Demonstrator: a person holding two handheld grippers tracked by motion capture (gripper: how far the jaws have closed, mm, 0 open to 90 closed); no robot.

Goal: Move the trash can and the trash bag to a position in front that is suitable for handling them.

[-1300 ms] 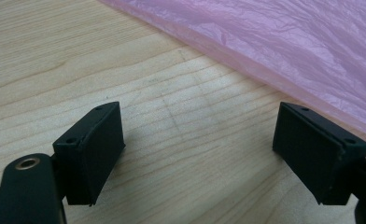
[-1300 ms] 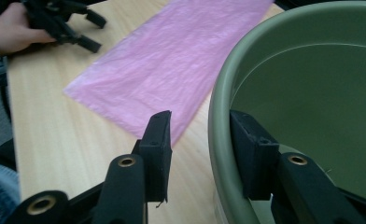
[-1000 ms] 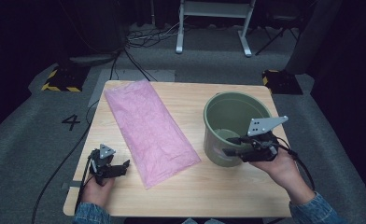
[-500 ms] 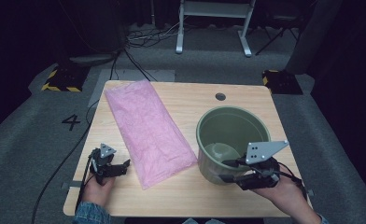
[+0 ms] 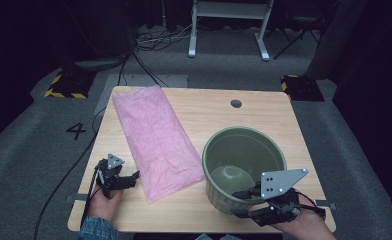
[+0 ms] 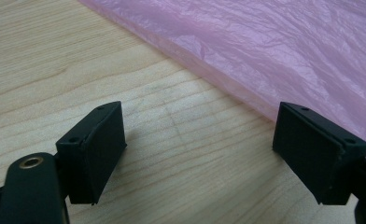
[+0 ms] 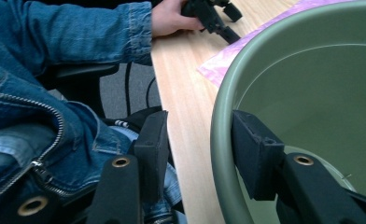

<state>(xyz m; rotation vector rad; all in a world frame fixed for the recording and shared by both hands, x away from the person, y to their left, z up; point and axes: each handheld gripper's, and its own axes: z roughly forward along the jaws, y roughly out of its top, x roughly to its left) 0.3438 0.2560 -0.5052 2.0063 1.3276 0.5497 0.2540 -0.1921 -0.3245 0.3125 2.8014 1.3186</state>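
A green plastic bucket (image 5: 246, 150) stands upright at the front right of the wooden table (image 5: 209, 107). My right gripper (image 5: 242, 203) straddles its near rim: one jaw lies against the inner wall (image 7: 284, 93), while the other hangs outside with a gap to the rim, so it stands open (image 7: 204, 144). A flat pink plastic bag (image 5: 156, 140) lies across the left half of the table. My left gripper (image 5: 129, 179) rests open on the wood just left of the bag's edge (image 6: 274, 51), with nothing between its jaws (image 6: 200, 154).
The bucket sits close to the table's front edge, and a person's denim sleeve (image 7: 78, 32) and jacket lie just beyond it. A round cable hole (image 5: 236, 103) marks the far side of the table. Cables trail over the grey floor at the left.
The bucket has slid toward the front edge of the table and slightly left, moving together with my right gripper on its rim. My left gripper has stayed put.
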